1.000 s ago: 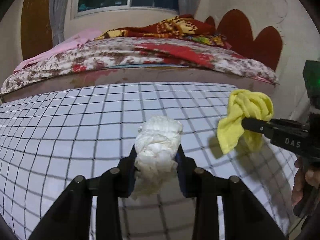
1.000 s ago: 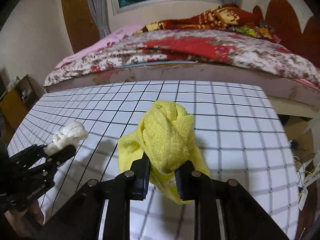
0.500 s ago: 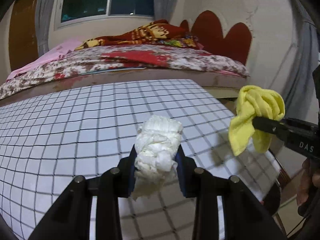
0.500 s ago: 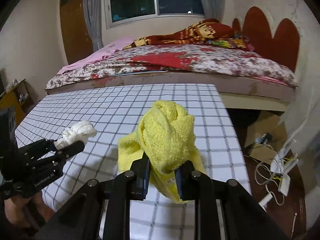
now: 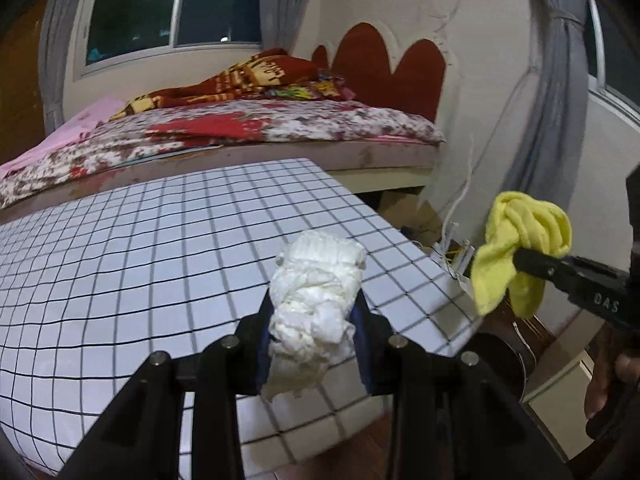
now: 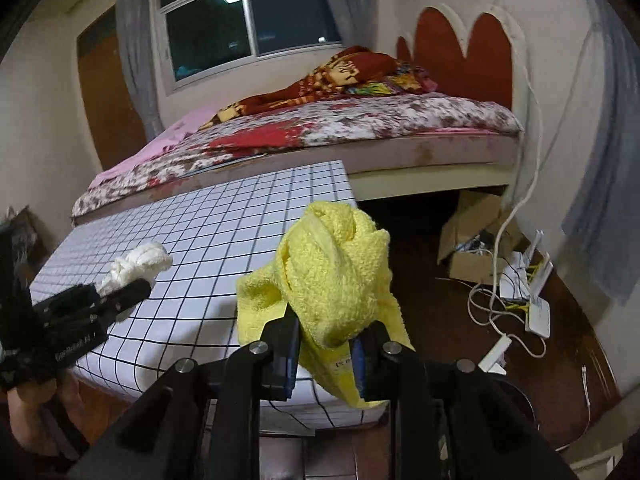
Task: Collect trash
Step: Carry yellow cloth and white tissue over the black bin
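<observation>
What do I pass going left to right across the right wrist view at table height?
Left gripper with the white wad → checkered table → yellow cloth → cardboard box → white cables.

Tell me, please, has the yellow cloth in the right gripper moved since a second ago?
Yes. The yellow cloth, clamped in the right gripper, has swung rightward past the checked table edge, now partly over the floor.

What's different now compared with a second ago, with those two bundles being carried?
Both tools swung sideways toward the table's right end. The crumpled white cloth wad in the left tool now hangs over the grid-patterned tablecloth's corner; the bunched yellow towel in the right tool has passed beyond the edge, above the dark floor. Unchanged: both grips remain clamped, nothing released.
</observation>
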A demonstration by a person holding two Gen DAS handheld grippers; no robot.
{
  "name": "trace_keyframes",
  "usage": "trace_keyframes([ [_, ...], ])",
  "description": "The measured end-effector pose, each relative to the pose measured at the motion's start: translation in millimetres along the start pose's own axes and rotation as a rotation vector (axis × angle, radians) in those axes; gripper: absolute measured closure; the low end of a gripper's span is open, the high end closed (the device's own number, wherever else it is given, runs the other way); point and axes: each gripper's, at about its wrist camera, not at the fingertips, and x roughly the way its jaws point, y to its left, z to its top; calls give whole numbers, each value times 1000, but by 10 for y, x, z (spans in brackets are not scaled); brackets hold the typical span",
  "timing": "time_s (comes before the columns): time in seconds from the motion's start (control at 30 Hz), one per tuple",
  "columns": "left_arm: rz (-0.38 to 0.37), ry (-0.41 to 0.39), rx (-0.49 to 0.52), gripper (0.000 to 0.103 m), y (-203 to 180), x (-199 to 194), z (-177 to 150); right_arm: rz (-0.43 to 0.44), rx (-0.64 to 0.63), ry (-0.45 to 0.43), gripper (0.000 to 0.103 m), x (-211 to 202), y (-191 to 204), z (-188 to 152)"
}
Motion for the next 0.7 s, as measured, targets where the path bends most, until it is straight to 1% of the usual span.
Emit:
trace_keyframes([
  [0.2,-33,-5,49,67,-344,-28,-14,-33,7,-36,80,-234,-177,-55],
  [0.3,-49,-2,67,67,-471,-32,-18,-59,14,-39,80,-286,-263,-92],
  [0.47,-71,-2,105,67,-655,-42,-10,-76,42,-46,80,-385,-429,-139],
  [0.7,-104,-1,132,67,-888,-31,-15,-108,68,-45,80,-523,-616,-248],
])
